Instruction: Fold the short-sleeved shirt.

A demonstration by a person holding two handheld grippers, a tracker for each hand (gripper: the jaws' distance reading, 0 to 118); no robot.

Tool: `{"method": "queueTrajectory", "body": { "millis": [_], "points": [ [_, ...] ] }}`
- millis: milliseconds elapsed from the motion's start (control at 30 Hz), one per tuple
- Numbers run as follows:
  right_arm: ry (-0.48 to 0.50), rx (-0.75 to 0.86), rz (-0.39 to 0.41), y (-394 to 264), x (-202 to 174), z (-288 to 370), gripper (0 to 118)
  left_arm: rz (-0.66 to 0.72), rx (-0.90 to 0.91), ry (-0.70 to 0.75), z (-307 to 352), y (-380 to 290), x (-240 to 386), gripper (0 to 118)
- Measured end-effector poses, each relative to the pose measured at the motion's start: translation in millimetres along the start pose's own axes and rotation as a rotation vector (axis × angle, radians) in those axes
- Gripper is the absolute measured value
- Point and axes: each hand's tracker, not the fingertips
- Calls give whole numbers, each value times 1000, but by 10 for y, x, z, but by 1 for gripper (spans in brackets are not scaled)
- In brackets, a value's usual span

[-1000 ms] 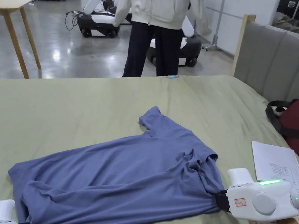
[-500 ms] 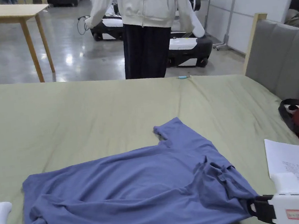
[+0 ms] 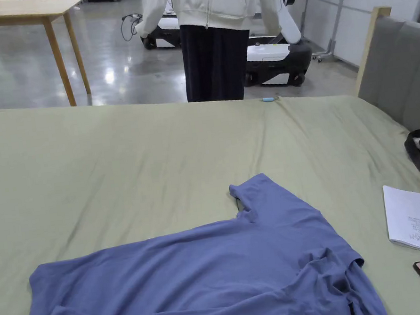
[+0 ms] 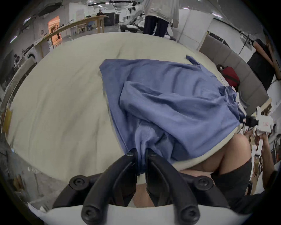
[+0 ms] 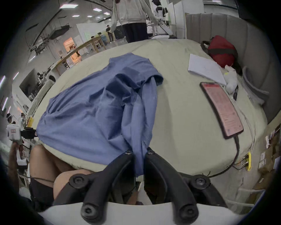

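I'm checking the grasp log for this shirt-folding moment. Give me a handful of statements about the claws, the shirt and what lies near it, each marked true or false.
1. The left claw is shut on the blue shirt. True.
2. The right claw is open and apart from the shirt. False: its jaws press on a bunched edge of the cloth.
3. A phone lies on the green sheet beside the shirt. True.
4. The shirt is folded into a neat square. False: it lies spread and wrinkled.
5. A red bag sits by the headboard. True.

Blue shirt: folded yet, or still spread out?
Mostly spread, rumpled. The blue shirt lies across the bed, one sleeve out, near edge pinched by left gripper and right gripper.
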Motion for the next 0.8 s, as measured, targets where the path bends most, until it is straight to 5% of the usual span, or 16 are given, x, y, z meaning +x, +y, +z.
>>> {"method": "queueTrajectory", "body": {
  "millis": [67, 100, 133, 167, 200, 267, 400, 433, 500, 533, 600, 667, 767, 800],
  "points": [
    [-24, 45, -4, 17, -53, 115, 21, 8, 27, 6, 57, 41, 24, 10],
    [-26, 81, 2, 61, -61, 205, 41, 6, 56, 16, 124, 55, 48, 23],
    [-26, 130, 10, 107, -88, 333, 67, -10, 98, 22, 220, 64, 65, 53],
    [-38, 203, 36, 148, -146, 486, 86, -5, 139, 22, 327, 67, 86, 98],
    [-58, 275, 82, 240, -241, 622, 88, 9, 195, 24, 449, 67, 118, 111],
    [-122, 426, 128, 269, -461, 826, 89, 6, 365, 88, 689, 74, 256, 108],
    [-44, 485, 86, 263, -949, 808, 88, 22, 626, 145, 662, 44, 653, 105],
    [-4, 472, 83, 246, -1067, 731, 79, 28, 615, 141, 597, 63, 734, 94],
    [-2, 454, 89, 232, -1226, 570, 15, 11, 558, 124, 393, 72, 882, 26],
    [-31, 436, 76, 221, -1306, 508, 1, 8, 534, 103, 314, 67, 932, 4],
    [48, 409, 72, 193, -1358, 444, 1, 29, 487, 42, 213, 71, 951, 2],
    [-8, 415, 115, 191, -1454, 449, 0, 17, 435, 48, 67, 153, 812, 1],
    [33, 428, 115, 249, -1431, 522, 0, -6, 364, 23, 53, 578, 600, 1],
    [29, 431, 120, 268, -1440, 537, 0, 14, 312, -1, 22, 812, 457, 8]
  ]
}}
